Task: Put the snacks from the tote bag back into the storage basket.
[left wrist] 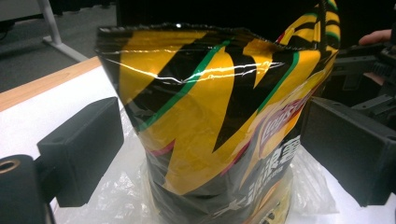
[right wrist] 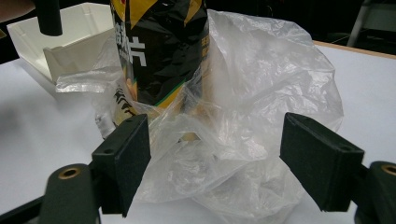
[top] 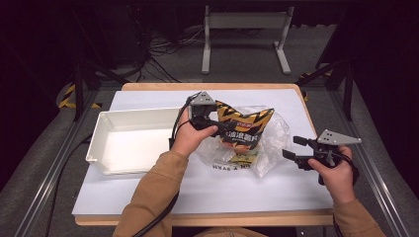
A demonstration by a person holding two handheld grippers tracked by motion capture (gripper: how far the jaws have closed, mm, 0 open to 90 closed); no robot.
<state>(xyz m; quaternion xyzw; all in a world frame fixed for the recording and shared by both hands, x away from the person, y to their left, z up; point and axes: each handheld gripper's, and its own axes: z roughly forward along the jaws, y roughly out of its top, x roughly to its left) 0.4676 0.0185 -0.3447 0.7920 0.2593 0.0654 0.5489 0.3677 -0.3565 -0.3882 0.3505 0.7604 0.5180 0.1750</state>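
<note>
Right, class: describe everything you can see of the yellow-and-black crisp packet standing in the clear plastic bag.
The yellow-and-black crisp packet is glossy foil with green-edged stripes, a red logo and white characters. Its crimped top edge is sealed and creased. It stands upright on the white table, its lower part inside the crumpled clear plastic bag, right of the white rectangular tray. The left gripper brackets it with jaws open; contact with the pads is unclear.

The chip bag (left wrist: 219,126) carries a red Lay's roundel — only part of it legible in the left gripper view — with large white Chinese characters beneath it. The clear plastic bag (top: 237,167) bears a dark printed line, too small to read.
</note>
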